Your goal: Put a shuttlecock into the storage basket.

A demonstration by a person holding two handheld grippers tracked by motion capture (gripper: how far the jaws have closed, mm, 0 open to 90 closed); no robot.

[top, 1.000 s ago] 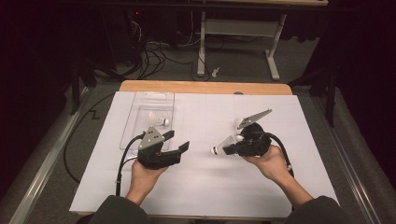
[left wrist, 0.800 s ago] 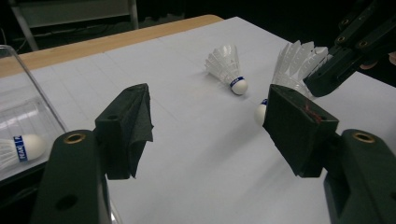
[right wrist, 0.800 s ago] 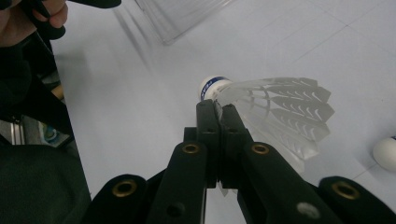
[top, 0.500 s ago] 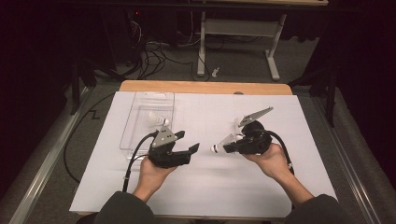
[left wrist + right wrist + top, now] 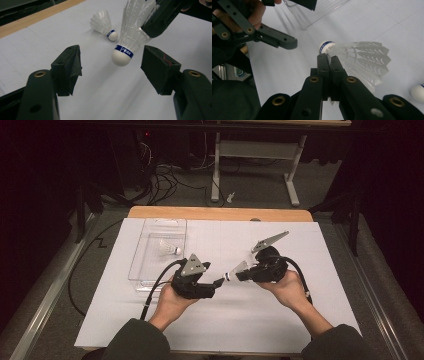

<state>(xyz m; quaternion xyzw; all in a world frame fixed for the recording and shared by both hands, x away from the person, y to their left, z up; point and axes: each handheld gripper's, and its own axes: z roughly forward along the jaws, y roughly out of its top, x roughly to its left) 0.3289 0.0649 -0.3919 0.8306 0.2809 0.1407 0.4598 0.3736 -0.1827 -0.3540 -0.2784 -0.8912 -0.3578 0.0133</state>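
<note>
Left gripper view: right gripper pinches the held shuttlecock by its skirt, cork hanging between the spread jaws of the left gripper, not yet touched. Best handover: close softly on the cork, not the feathers. Left of the held shuttlecock, the clear tray contains one other shuttlecock.

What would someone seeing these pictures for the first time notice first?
Most striking is the white shuttlecock pinched by its skirt in the right gripper and held out, cork first, between the open jaws of the left gripper above the middle of the white table. A second shuttlecock lies on the table just beyond it, and another shuttlecock rests in the clear tray at the left.
</note>
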